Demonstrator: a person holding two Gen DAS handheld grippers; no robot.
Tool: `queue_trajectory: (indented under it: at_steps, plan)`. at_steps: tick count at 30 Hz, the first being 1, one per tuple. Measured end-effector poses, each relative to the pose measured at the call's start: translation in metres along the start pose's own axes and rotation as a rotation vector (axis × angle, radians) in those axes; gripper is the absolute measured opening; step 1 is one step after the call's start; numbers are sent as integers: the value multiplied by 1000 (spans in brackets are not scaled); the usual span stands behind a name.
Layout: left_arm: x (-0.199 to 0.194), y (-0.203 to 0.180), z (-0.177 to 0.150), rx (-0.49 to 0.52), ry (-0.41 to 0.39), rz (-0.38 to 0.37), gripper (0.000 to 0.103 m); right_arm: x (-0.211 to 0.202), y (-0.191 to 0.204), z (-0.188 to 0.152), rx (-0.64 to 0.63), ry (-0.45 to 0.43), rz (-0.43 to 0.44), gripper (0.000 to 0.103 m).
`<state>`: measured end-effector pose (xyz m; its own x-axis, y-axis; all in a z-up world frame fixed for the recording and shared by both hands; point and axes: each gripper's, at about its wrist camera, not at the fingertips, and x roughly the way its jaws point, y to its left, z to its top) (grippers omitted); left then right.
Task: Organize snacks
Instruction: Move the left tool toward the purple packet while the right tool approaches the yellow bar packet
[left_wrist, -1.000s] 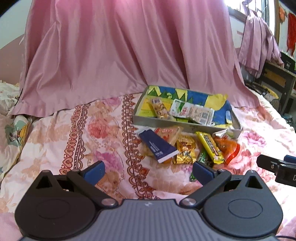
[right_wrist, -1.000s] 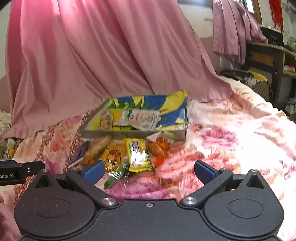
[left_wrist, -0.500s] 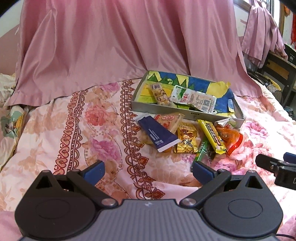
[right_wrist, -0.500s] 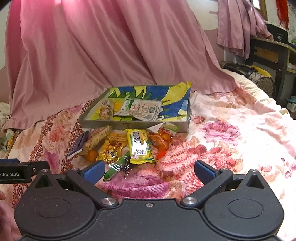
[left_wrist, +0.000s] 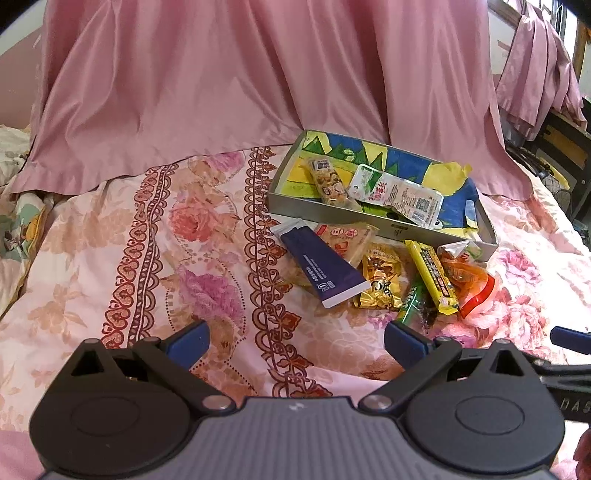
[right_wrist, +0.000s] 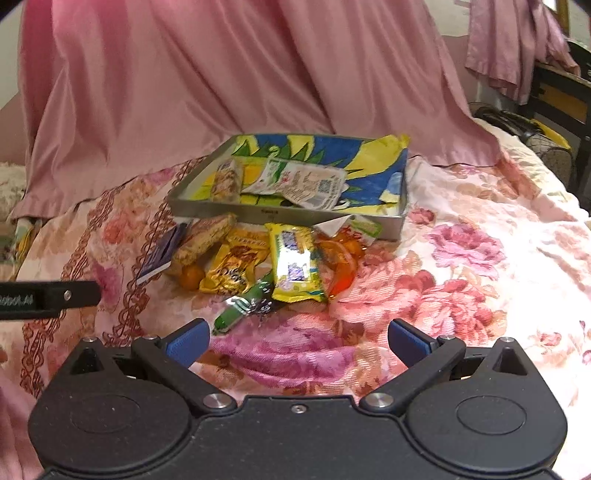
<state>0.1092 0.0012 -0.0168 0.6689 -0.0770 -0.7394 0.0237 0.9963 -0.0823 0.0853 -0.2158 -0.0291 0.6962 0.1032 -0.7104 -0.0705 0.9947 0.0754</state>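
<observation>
Pink floral bedspread (left_wrist: 207, 236) under a draped pink curtain (left_wrist: 221, 74) carries one grey tray (right_wrist: 280, 213) lined in blue, yellow and green, with two packets inside: a nut bar (left_wrist: 328, 181) and a white sachet (left_wrist: 399, 194) bearing a QR code. Just before the tray lies a pile of about seven snacks, among them one navy packet (left_wrist: 321, 267), one gold pouch (left_wrist: 380, 277), one yellow bar (right_wrist: 293, 264) and one green stick (right_wrist: 240, 308); their print is unreadable. Left gripper (left_wrist: 295, 341) and right gripper (right_wrist: 299, 341) both gape wide, holding nothing
</observation>
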Motion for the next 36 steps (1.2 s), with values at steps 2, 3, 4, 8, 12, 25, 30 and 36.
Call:
queue_trajectory:
  at_steps: [2, 3, 4, 8, 12, 25, 30, 36]
  plan:
    - [4, 1, 2, -3, 12, -8, 103, 2, 3, 1, -24, 6, 8, 102]
    - [5, 2, 3, -9, 17, -14, 103, 4, 5, 2, -38, 7, 10, 102]
    - [7, 4, 4, -20, 20, -19, 103, 5, 7, 3, -54, 9, 12, 102]
    - [13, 12, 8, -76, 37, -39, 103, 11, 14, 7, -128, 17, 18, 102]
    - [21, 19, 14, -119, 57, -56, 103, 17, 19, 10, -181, 28, 41, 102]
    - [51, 13, 32, -46, 77, -13, 103, 44, 30, 27, -303, -38, 111, 102]
    - [62, 13, 38, -4, 87, -11, 103, 55, 32, 35, -360, -50, 141, 102]
    - [75, 16, 47, 13, 90, -34, 103, 72, 19, 42, -258, -7, 185, 102]
